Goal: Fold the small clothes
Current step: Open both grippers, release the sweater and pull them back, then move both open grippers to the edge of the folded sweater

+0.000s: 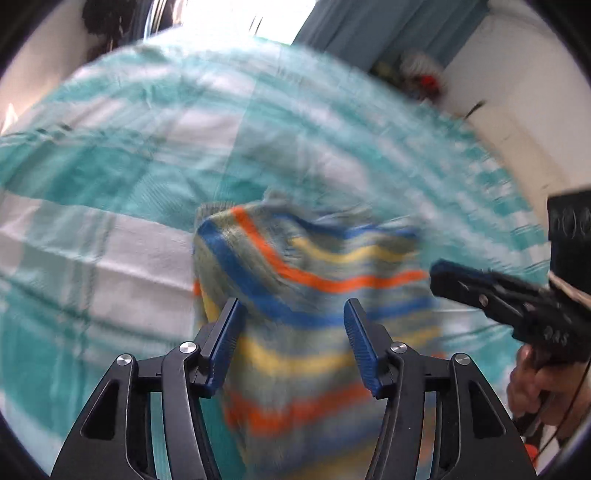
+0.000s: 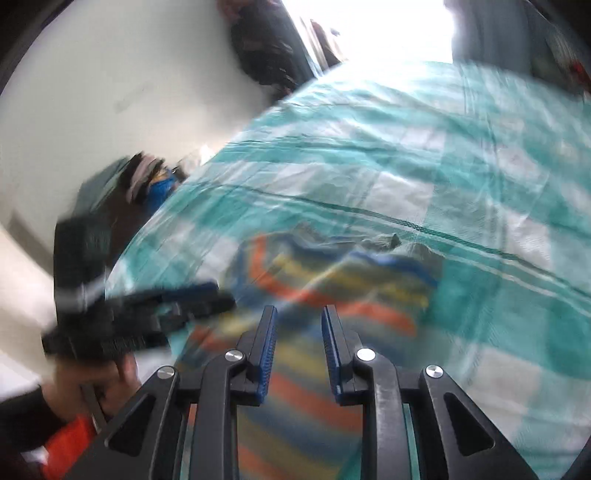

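A small knitted garment with blue, orange and yellow stripes lies on the teal and white checked bed cover, its far part folded over. My left gripper is open just above its near part, holding nothing. My right gripper is open with a narrower gap, above the same garment, empty. The right gripper also shows in the left wrist view at the garment's right edge. The left gripper shows in the right wrist view at its left edge. Both views are motion-blurred.
The bed cover fills most of both views. White walls stand to the sides. Dark clutter sits beside the bed's left edge. A teal curtain and small objects are at the far right corner.
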